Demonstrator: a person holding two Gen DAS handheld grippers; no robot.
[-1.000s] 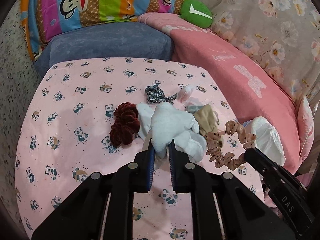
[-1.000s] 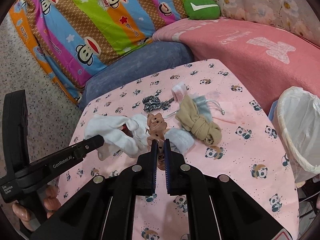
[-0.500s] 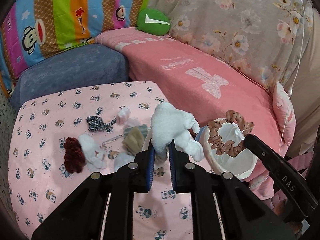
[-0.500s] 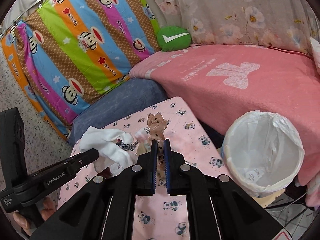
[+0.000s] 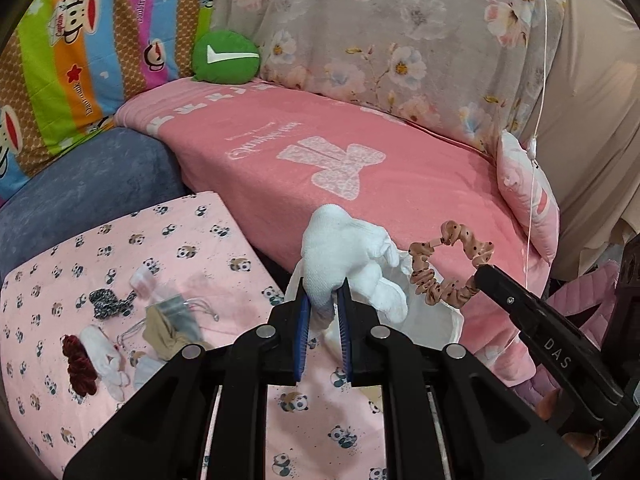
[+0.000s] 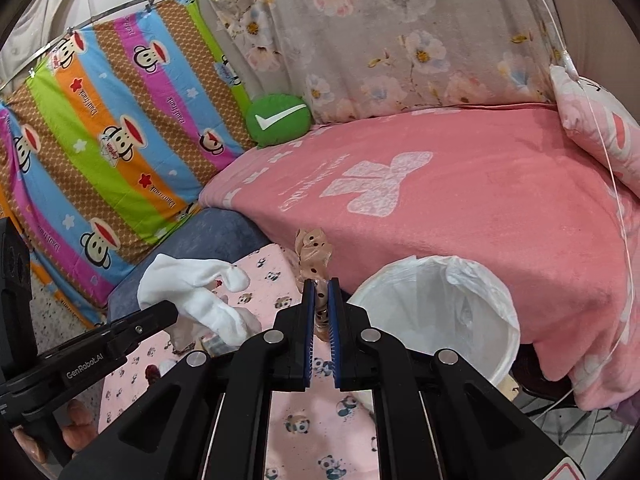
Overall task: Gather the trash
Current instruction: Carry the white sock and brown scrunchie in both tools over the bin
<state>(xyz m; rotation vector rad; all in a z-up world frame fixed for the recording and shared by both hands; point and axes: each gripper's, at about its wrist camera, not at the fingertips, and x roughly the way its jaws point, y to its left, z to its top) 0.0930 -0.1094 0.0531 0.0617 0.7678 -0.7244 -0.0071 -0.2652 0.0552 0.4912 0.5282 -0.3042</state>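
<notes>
My left gripper (image 5: 323,302) is shut on a white sock (image 5: 344,254), which hangs above the near rim of a white-lined trash bin (image 5: 444,318). The same white sock (image 6: 192,292) shows at the left of the right wrist view. My right gripper (image 6: 321,294) is shut on a tan dotted scrunchie (image 6: 314,252), held just left of the white-lined trash bin (image 6: 440,312). In the left wrist view that scrunchie (image 5: 444,270) dangles over the bin from the right gripper's tip.
On the pink panda-print table (image 5: 180,248) lie a dark red scrunchie (image 5: 78,364), a black-and-white scrunchie (image 5: 106,304), a tan cloth (image 5: 164,330) and white pieces. A pink-covered sofa (image 6: 460,200) runs behind the bin. A green cushion (image 6: 278,120) sits at the back.
Both grippers have swung right and upward away from the pile on the table, carrying the white sock and the tan scrunchie over toward the bin. Both stayed shut.
</notes>
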